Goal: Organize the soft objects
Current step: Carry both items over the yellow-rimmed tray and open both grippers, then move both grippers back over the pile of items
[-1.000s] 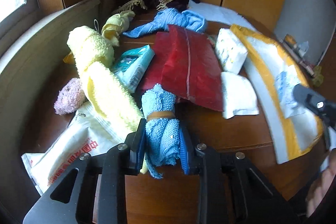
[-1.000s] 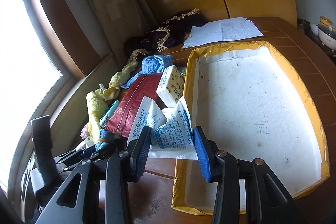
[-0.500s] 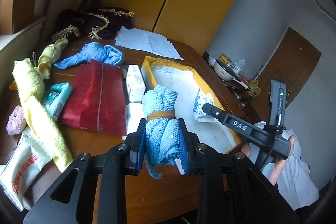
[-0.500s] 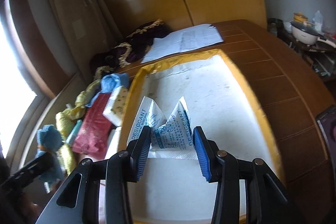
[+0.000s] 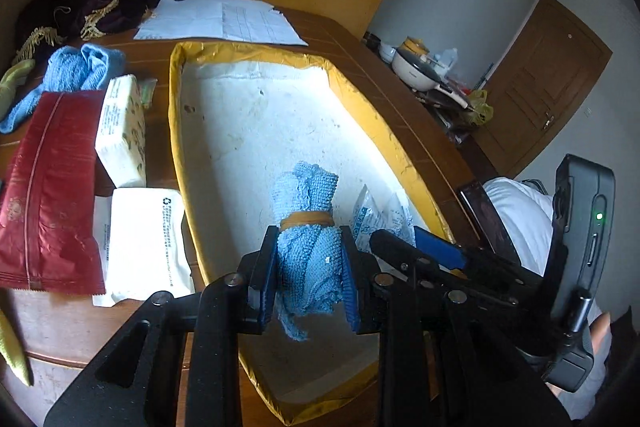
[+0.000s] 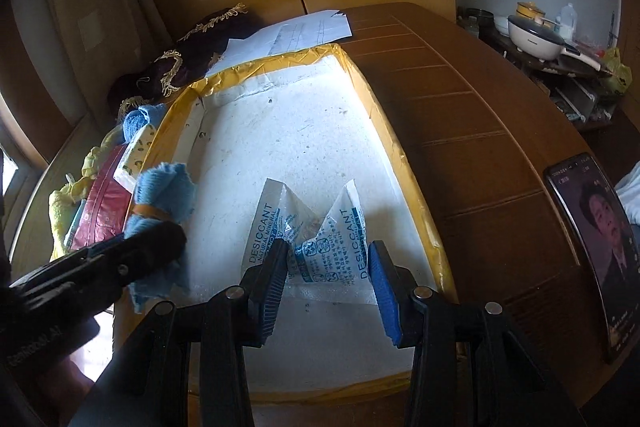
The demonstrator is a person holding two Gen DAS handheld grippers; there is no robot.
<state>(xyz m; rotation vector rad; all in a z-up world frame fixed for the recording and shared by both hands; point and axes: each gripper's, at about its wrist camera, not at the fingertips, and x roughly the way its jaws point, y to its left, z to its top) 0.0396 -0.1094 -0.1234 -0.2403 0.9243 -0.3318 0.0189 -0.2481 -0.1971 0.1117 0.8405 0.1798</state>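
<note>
The tray (image 6: 404, 163) fills mid-frame on the surface (image 6: 480, 131), presumably as the collecting place. A banded towel (image 5: 306, 255) is clamped in the left claw (image 5: 307, 275) over it; a desiccant pack (image 6: 320, 247) is pinched in the right claw (image 6: 328, 279). Remaining packets at left are shown only by the left view.

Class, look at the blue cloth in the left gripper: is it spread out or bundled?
Bundled. The blue cloth is rolled tight, cinched by a rubber band.
</note>
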